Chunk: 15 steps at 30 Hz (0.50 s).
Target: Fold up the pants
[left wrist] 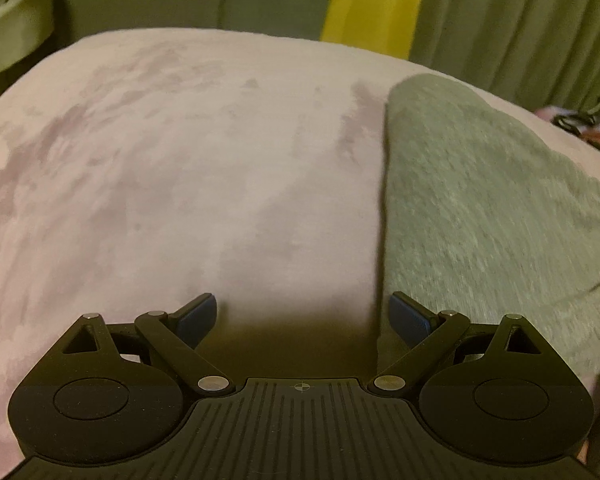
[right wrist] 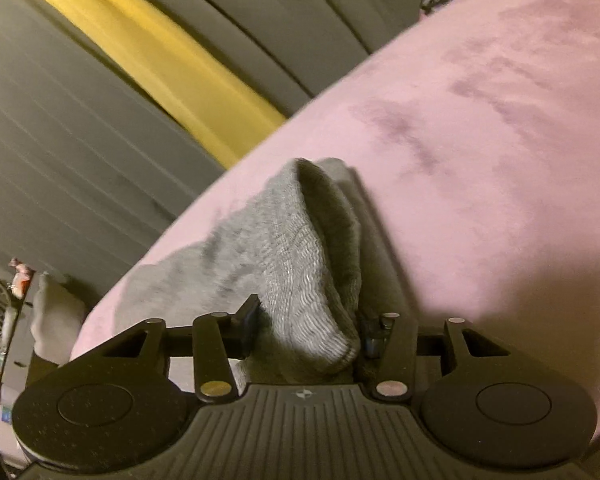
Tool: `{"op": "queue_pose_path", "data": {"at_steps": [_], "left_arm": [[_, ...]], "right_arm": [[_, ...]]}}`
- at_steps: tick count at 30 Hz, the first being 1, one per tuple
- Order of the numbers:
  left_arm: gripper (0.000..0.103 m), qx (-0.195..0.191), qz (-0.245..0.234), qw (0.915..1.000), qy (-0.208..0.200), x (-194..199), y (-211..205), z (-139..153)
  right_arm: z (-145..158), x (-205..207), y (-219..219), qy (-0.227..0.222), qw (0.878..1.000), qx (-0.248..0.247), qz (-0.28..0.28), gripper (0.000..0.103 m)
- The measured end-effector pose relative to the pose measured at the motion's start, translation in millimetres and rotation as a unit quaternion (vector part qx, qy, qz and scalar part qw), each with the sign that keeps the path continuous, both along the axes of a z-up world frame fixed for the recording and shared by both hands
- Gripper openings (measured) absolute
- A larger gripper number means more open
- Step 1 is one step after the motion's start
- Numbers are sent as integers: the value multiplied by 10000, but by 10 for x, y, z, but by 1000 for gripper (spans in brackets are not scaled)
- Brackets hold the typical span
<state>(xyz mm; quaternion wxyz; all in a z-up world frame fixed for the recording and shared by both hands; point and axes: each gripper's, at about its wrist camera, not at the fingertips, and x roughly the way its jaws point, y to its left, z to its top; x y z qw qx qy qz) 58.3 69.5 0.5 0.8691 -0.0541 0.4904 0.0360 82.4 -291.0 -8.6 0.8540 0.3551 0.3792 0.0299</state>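
The grey pants [left wrist: 472, 208] lie on the pink blanket [left wrist: 180, 180], on the right in the left wrist view. My left gripper [left wrist: 302, 312] is open and empty, low over the blanket, with its right fingertip at the pants' left edge. In the right wrist view my right gripper [right wrist: 310, 320] is shut on a bunched, ribbed part of the pants [right wrist: 300, 264] and holds it lifted off the pink blanket [right wrist: 480, 160]. The rest of the pants trails to the left behind it.
Grey curtains [left wrist: 520, 20] with a yellow strip [left wrist: 372, 4] hang behind the bed. Clutter sits beyond the bed's right edge [left wrist: 588, 128]. In the right wrist view a shelf with small items [right wrist: 4, 320] stands at the lower left.
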Motion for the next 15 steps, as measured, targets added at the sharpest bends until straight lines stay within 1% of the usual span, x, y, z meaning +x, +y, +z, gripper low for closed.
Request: {"op": "queue_pose_path", "data": {"at_steps": [3, 6, 9, 13, 15], "left_arm": [[97, -21, -43, 10000, 5, -5, -19, -6], [97, -45, -51, 9999, -130, -37, -20, 26], [97, 1, -102, 9998, -166, -61, -53, 40], [96, 35, -135, 9998, -117, -51, -71, 30], [97, 19, -124, 9999, -82, -41, -69, 26]], "right_arm": [[12, -71, -5, -66, 10000, 24, 42, 48], [-7, -105, -53, -61, 9998, 191, -25, 47], [17, -143, -41, -60, 9999, 80, -40, 47], [90, -148, -8, -11, 9995, -295, 75, 48], [130, -156, 7, 103, 9980, -631, 1, 60]]}}
